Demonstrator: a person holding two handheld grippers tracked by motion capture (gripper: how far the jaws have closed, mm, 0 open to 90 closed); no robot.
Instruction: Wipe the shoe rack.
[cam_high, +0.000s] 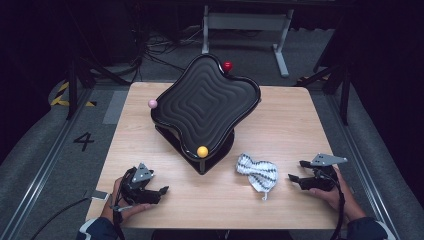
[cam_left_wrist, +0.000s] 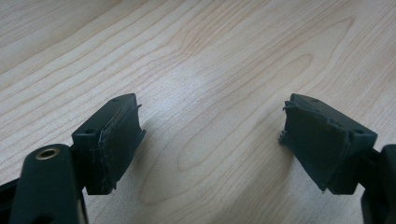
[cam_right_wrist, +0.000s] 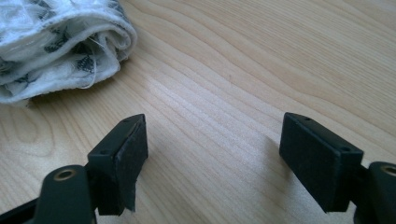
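Both grippers are resting low on the table (cam_high: 280, 200): left gripper (cam_high: 159, 192) gaping empty, right gripper (cam_high: 299, 171) just beside the crumpled cloth (cam_high: 257, 171). Left gripper view: jaws are standing apart over bare wood. Right gripper view: jaws are spreading wide, cloth (cam_right_wrist: 56, 46) lying ahead, untouched.

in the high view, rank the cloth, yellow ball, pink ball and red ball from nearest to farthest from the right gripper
From the right gripper, at the table's right front:
1. Patterned white cloth, lying just to its left.
2. Yellow ball, on the front edge of the black wavy tray.
3. Red ball, at the tray's far edge.
4. Pink ball, on the tray's left edge.
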